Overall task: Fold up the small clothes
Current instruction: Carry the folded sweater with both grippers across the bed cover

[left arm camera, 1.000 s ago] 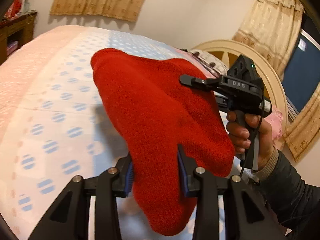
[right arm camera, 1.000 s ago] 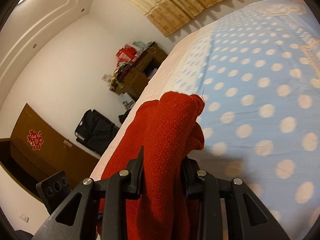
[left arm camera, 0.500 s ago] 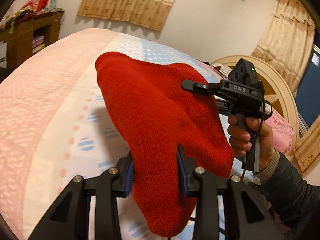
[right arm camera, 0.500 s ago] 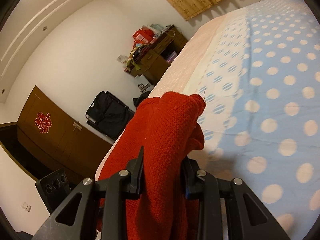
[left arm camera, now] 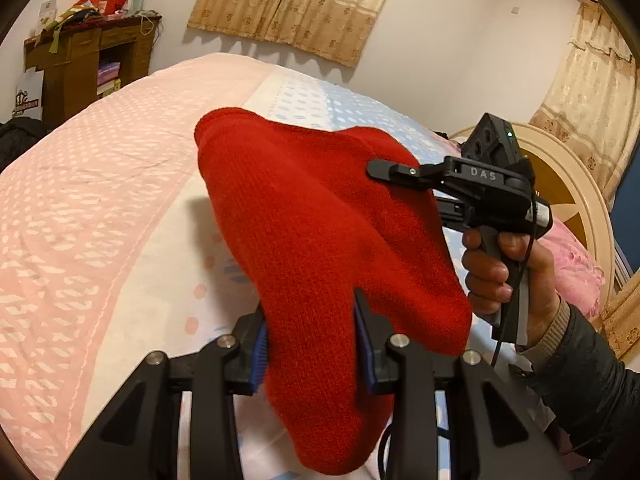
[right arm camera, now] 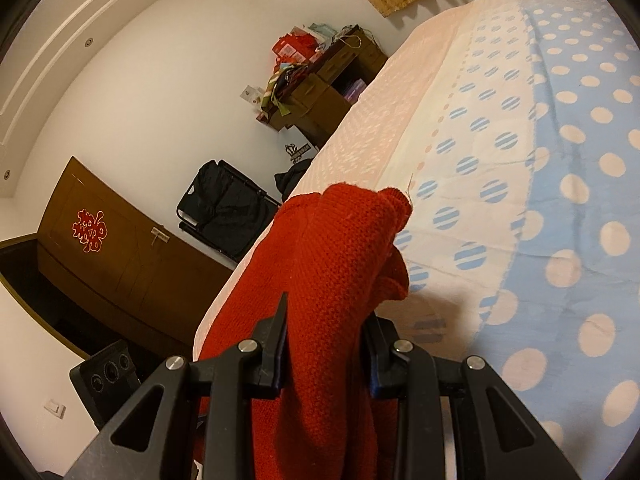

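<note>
A red knitted garment hangs in the air above the bed, held by both grippers. My left gripper is shut on its near lower part. My right gripper is shut on another part of the same garment; in the left wrist view the right gripper reaches in from the right with a hand on its handle. The garment hides the fingertips of both grippers.
The bed below has a pink and blue dotted cover. A cream round headboard stands at right. A dark wooden cabinet stands by the far wall, and a black bag sits by a brown wardrobe.
Both grippers have carried the red garment toward the pink edge of the bed. Both stay shut on it.
</note>
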### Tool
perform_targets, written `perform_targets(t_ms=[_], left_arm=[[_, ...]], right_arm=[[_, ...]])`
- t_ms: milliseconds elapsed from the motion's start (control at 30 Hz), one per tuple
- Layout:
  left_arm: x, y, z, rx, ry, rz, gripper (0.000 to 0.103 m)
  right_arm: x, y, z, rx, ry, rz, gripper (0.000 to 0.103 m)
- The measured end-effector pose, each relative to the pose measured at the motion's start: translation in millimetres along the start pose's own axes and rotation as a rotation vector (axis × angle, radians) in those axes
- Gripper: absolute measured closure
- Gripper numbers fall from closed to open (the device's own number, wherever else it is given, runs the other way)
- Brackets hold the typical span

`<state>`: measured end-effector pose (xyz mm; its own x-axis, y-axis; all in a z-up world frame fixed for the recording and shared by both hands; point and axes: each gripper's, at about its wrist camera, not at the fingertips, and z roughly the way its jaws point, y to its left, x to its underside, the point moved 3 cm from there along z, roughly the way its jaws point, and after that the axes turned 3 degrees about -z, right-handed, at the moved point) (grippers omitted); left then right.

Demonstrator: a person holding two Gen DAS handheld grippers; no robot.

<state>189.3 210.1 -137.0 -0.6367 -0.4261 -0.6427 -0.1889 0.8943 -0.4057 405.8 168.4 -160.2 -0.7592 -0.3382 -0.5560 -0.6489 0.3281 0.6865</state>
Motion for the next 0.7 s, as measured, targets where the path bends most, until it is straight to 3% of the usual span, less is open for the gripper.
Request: perform_targets(t_ms=[700], left_arm=[[21,40,0,-0.018,0.022,-0.087,0.066]], right_arm=[[4,0,57,-0.008,0.076,0.028,0.072]])
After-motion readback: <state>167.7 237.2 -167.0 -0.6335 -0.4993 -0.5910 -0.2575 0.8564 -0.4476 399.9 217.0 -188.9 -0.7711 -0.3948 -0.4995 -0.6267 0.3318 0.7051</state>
